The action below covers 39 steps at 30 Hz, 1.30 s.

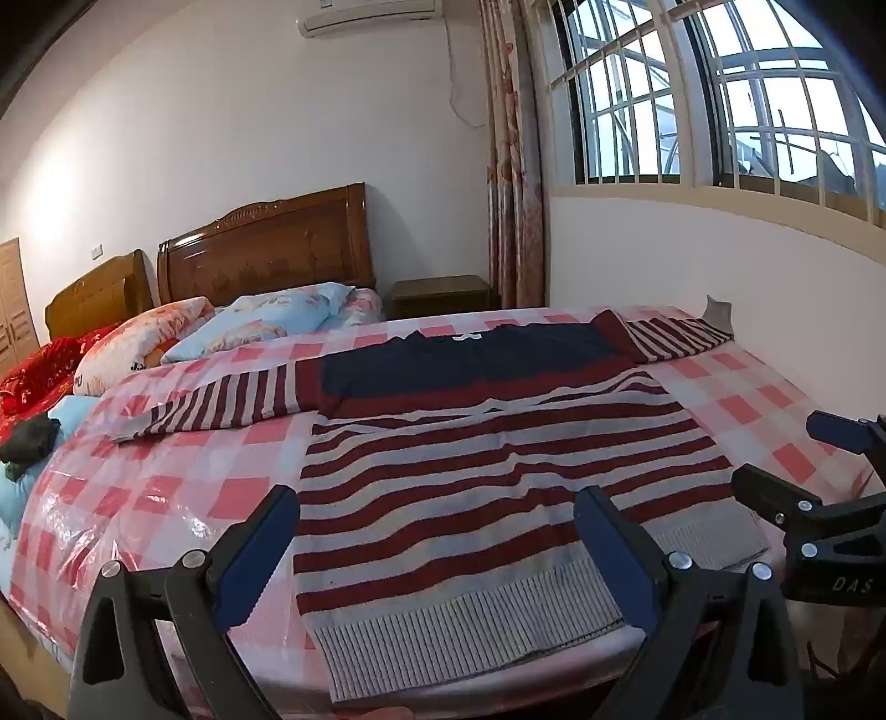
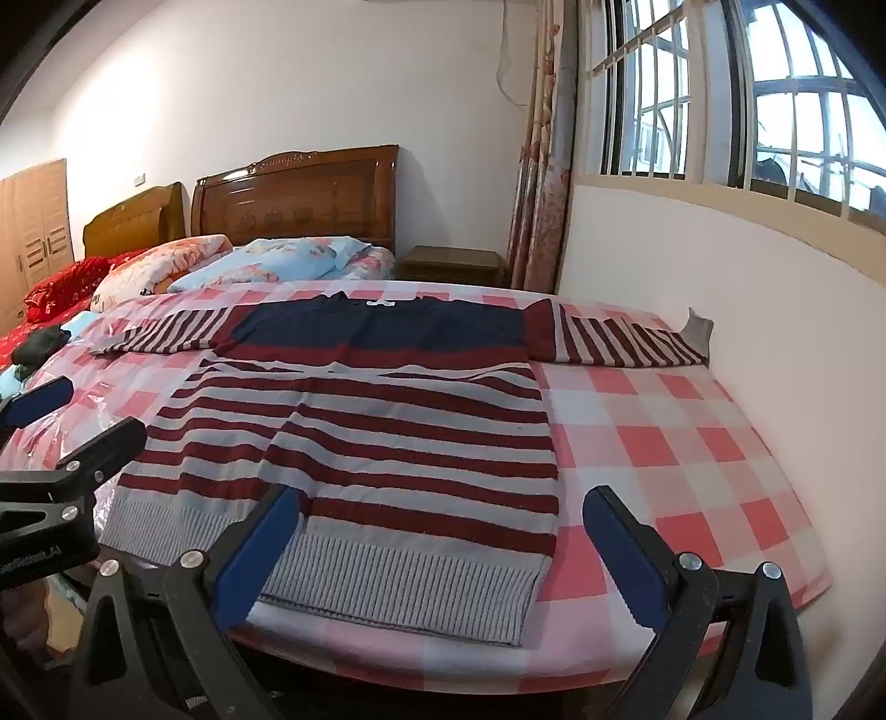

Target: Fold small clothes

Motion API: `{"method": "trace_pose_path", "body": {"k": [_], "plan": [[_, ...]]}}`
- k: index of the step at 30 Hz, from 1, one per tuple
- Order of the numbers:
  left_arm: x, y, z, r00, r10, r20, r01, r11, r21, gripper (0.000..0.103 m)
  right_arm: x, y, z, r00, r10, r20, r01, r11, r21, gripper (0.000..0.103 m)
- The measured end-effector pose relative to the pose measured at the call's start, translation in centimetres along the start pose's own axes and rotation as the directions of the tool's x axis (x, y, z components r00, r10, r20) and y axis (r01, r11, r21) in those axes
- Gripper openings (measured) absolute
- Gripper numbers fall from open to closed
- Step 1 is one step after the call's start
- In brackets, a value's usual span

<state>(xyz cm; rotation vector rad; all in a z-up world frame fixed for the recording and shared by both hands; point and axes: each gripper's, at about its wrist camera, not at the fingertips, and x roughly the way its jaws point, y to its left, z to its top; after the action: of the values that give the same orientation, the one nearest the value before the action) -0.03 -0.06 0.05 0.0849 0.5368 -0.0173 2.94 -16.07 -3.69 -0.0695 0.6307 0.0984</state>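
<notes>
**On the checked bed, a striped sweater lies spread and nobody holds it**

Across the pink checked bed cover we see the striped sweater lying flat, both sleeves stretched out sideways, the grey ribbed hem nearest to us at the bed edge. We hold the left gripper above the hem with its jaws spread wide and nothing between them. The right gripper hovers over the hem corner on its side, jaws also released and empty. We see no real container; the bed alone carries the sweater and the pillows near the headboard. Only the left view shows the air conditioner. The right view shows better the right sleeve's cuff turned up against the wall.
</notes>
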Motion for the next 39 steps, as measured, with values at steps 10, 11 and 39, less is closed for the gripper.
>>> {"method": "trace_pose_path", "body": {"k": [10,11,39], "plan": [[0.51,0.17,-0.04,1.000,-0.008,-0.012,0.008,1.000,-0.017,0.101,0.07,0.12,-0.02,1.000,-0.004,-0.005,0.004,1.000,-0.005,0.103],[0.24,0.13,-0.16,1.000,-0.007,-0.007,0.007,1.000,-0.013,0.101,0.08,0.12,-0.02,1.000,-0.003,-0.005,0.003,1.000,-0.005,0.103],[0.31,0.36,-0.16,1.000,-0.010,-0.015,0.010,1.000,-0.023,0.101,0.25,0.17,0.00,1.000,-0.001,-0.009,0.001,1.000,-0.004,0.103]]}}
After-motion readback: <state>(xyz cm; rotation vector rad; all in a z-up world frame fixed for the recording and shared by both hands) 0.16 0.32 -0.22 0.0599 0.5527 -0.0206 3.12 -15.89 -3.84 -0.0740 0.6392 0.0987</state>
